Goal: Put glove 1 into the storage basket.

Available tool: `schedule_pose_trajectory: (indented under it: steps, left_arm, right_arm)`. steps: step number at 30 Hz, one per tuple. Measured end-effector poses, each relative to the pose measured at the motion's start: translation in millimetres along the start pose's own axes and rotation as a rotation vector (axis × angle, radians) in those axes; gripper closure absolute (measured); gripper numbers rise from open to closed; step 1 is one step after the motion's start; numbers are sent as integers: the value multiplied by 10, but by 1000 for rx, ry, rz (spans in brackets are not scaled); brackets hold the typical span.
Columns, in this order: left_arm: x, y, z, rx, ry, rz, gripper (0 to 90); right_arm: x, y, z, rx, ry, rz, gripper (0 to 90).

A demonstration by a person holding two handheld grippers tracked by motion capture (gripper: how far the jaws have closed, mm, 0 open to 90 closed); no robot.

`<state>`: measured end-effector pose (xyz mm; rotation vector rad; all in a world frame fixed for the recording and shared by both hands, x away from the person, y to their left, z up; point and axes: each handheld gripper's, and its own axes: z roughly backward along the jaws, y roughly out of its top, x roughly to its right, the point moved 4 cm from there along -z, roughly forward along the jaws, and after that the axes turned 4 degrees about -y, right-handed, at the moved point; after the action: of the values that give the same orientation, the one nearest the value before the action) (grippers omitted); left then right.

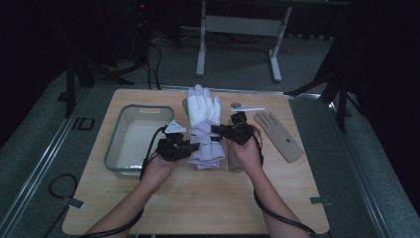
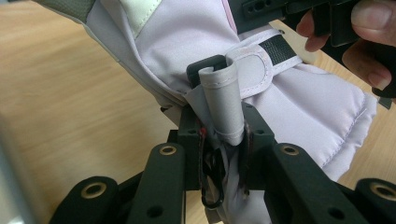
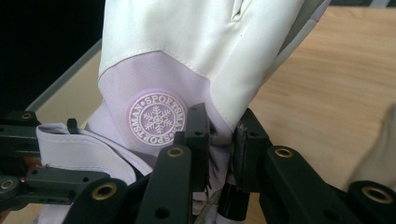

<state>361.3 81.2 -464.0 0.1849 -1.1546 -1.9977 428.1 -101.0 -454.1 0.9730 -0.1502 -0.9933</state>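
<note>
A padded lilac and white ski glove hangs above the middle of the table, fingers pointing away, held from both sides at its cuff. My left gripper is shut on the glove's left cuff edge; in the left gripper view its jaws pinch the fabric under a grey rolled strap. My right gripper is shut on the right side; in the right gripper view its jaws clamp the cloth beside a round snowflake badge.
A grey plastic bin stands left of the glove. A flat tan hand form lies to the right, with a small white tool behind it. A cardboard tube sits under my right hand. The wooden table has bare room in front.
</note>
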Motion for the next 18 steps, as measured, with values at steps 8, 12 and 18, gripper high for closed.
schedule_pose_trajectory:
  steps: [8,12,18]
  left_arm:
    - [-180,70,351,17,39,-14,751]
    - [-277,66,529,34,71,-18,751]
    - [-446,8,803,41,104,-13,751]
  right_arm:
    - [-298,254,-117,17,32,31,781]
    - [-473,363,-206,30,46,47,781]
    - [-745,483,-375,39,76,75,781]
